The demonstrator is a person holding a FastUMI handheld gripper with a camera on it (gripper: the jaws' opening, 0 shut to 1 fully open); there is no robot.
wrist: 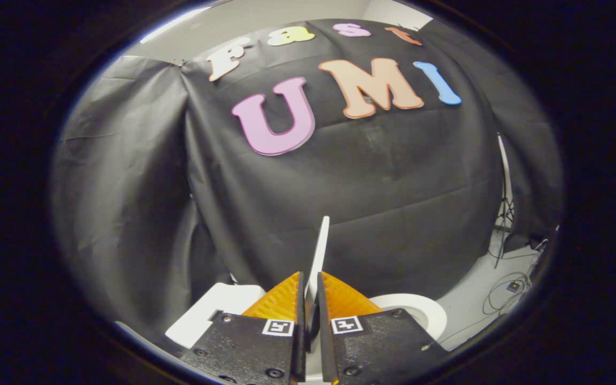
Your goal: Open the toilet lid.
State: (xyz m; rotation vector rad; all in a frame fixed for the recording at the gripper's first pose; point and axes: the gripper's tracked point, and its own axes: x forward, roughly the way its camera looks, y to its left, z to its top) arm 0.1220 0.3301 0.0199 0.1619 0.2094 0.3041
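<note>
White toilet lid, white seat, black wall cloth

We see a dim booth lit from above; a bright strip glares overhead, straight lines bow outward, and the fingers look soft.

White toilet lid raised edge-on, upright, pinched between the fingers of the hand-held gripper.
</note>
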